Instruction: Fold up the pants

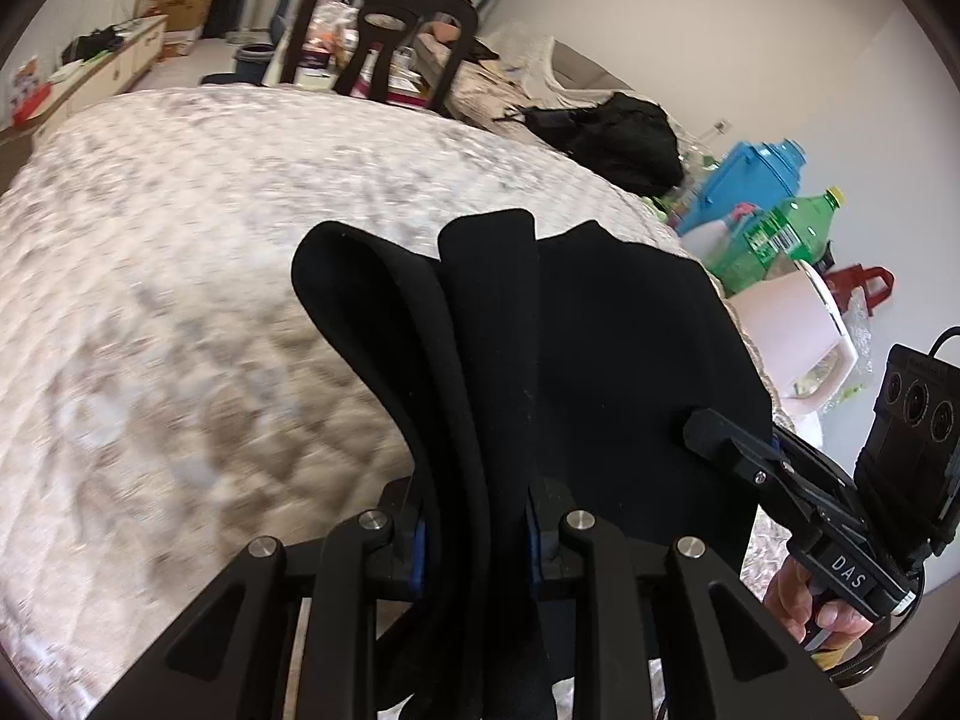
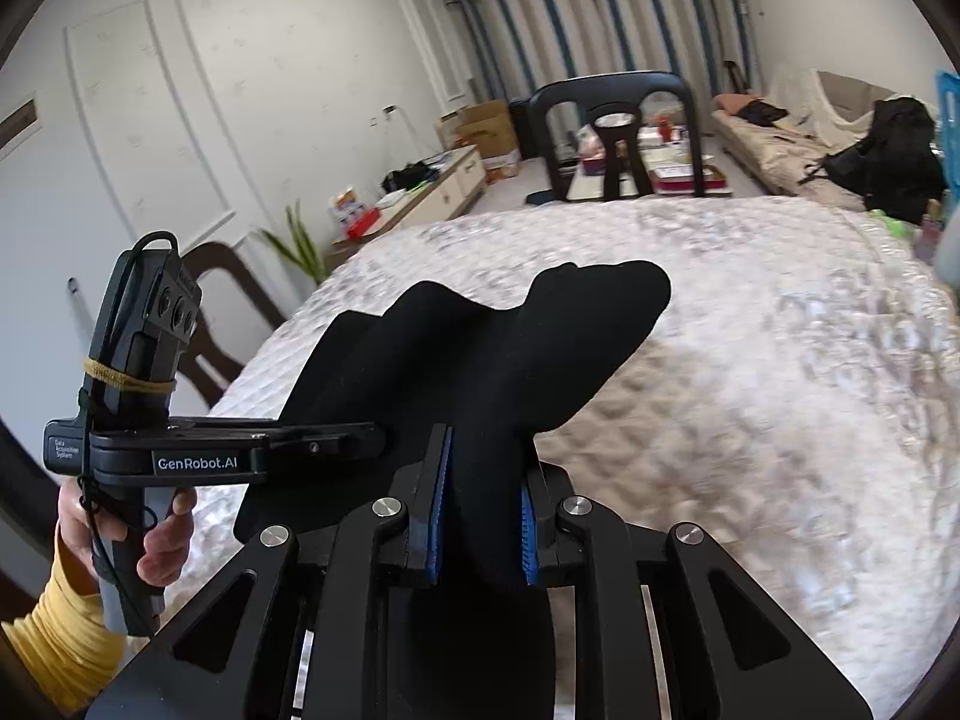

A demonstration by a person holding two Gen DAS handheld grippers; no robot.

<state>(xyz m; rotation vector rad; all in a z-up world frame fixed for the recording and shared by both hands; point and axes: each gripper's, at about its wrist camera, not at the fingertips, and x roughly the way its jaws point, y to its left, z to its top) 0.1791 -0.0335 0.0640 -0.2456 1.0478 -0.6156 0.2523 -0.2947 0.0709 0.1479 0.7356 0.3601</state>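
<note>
The black pants (image 1: pixel 600 348) hang bunched between both grippers, held up above the quilted bed (image 1: pixel 180 240). My left gripper (image 1: pixel 477 546) is shut on a thick fold of the pants, which rises past its blue pads. My right gripper (image 2: pixel 483 516) is shut on another fold of the pants (image 2: pixel 498 360). In the left wrist view the right gripper (image 1: pixel 702 426) pinches the cloth at the right. In the right wrist view the left gripper (image 2: pixel 378 441) pinches the cloth at the left.
The bed (image 2: pixel 750 360) fills the space ahead. A black chair (image 1: pixel 384 36) stands at its far edge before a cluttered table. A black bag (image 1: pixel 618 132), a blue container (image 1: pixel 750 180) and a green bottle (image 1: pixel 780 234) crowd the right side. A cabinet (image 2: pixel 432 192) lines the left wall.
</note>
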